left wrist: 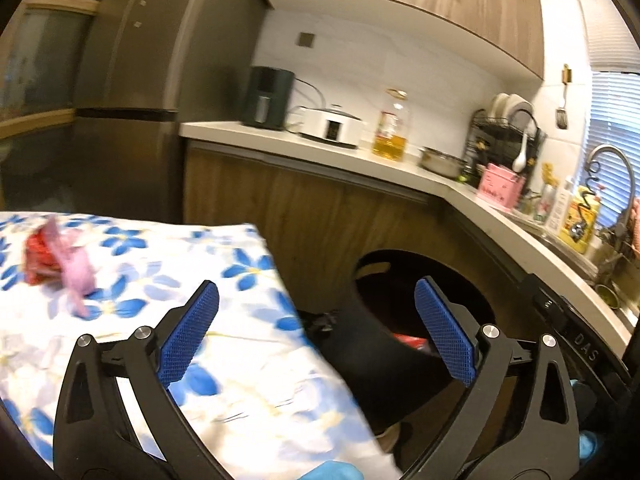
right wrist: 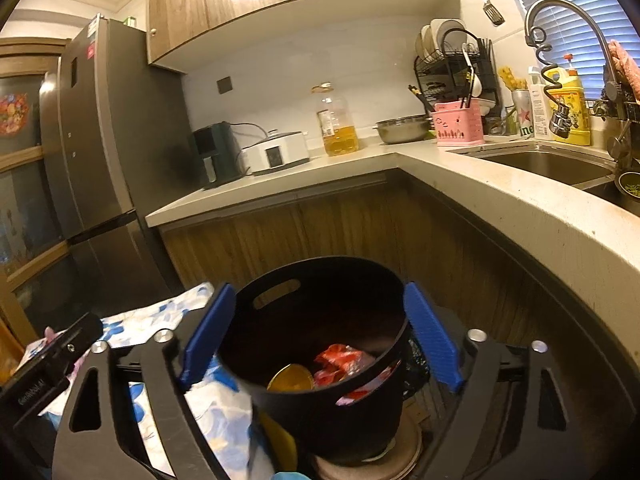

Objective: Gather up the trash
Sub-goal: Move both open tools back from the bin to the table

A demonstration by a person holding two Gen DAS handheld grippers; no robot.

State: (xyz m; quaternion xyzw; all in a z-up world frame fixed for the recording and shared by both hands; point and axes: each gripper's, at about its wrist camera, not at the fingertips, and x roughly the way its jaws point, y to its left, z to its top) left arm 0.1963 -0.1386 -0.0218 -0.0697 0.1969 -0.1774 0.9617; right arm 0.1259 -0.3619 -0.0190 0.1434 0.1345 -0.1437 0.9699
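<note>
The left gripper (left wrist: 316,328) hung nearest, its blue pads spread wide with nothing between them, poised over the edge of the flower-print tablecloth (left wrist: 208,264) and the gap beside it. The right gripper (right wrist: 320,344) was just as wide apart, its fingers flanking the black bin (right wrist: 320,320) without pressing its walls, so I judged it was holding nothing. Inside the bin lay a red wrapper (right wrist: 344,364) and something round and yellow (right wrist: 290,376), so part of the collecting looked done. On the cloth, off toward the far left, a crumpled red packet (left wrist: 38,258) and a pink scrap (left wrist: 78,270) were touching, both blurred. The job seemed mid-cycle; next the left gripper would probably need to swing over those two and close on one.
</note>
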